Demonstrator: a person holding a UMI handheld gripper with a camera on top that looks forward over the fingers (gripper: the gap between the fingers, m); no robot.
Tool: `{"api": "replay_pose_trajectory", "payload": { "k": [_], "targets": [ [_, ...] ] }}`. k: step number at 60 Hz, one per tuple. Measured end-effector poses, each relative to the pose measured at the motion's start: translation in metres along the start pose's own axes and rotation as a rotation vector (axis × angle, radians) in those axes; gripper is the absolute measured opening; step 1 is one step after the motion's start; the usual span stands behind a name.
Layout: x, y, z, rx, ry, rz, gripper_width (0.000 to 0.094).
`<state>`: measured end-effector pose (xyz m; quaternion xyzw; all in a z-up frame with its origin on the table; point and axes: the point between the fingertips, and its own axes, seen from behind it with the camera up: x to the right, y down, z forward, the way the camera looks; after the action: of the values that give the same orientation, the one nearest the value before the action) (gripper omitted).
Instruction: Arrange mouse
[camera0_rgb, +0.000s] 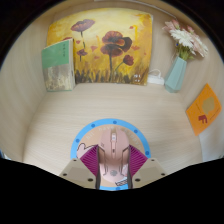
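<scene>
A pink computer mouse (112, 152) lies between my gripper's (113, 168) two fingers, its nose pointing away from me. Both magenta pads (93, 160) press on its sides, so the gripper is shut on it. Under and just ahead of the mouse is a round beige mat with a blue rim (86, 134) on the light wooden desk (60, 125). I cannot tell whether the mouse rests on the mat or hangs a little above it. The mouse's rear end is hidden below the fingers.
A flower painting (105, 48) leans on the back wall. A green book (57, 66) stands to its left. A blue vase with white flowers (178, 70) stands to its right. An orange card (203, 108) hangs on the right wall.
</scene>
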<state>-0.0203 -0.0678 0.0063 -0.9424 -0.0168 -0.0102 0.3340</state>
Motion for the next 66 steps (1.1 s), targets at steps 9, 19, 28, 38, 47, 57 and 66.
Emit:
{"api": "replay_pose_trajectory", "payload": {
  "k": [9,19,28,38,47,57,66],
  "targets": [
    [-0.002,0.012,0.013,-0.02,0.003,-0.011,0.0382],
    [-0.004,0.015,0.015,-0.018,-0.014,-0.011,0.0478],
    [0.004,0.016,0.011,-0.048,0.012,-0.035,0.0663],
    [0.001,-0.021,-0.036,0.02,0.02,-0.075,0.0751],
    [-0.004,-0.06,-0.104,0.13,0.042,-0.055,0.0752],
    [-0.017,-0.083,-0.177,0.251,0.014,-0.006,0.0755],
    [-0.022,-0.079,-0.224,0.309,0.009,-0.008,0.0753]
  ]
}}
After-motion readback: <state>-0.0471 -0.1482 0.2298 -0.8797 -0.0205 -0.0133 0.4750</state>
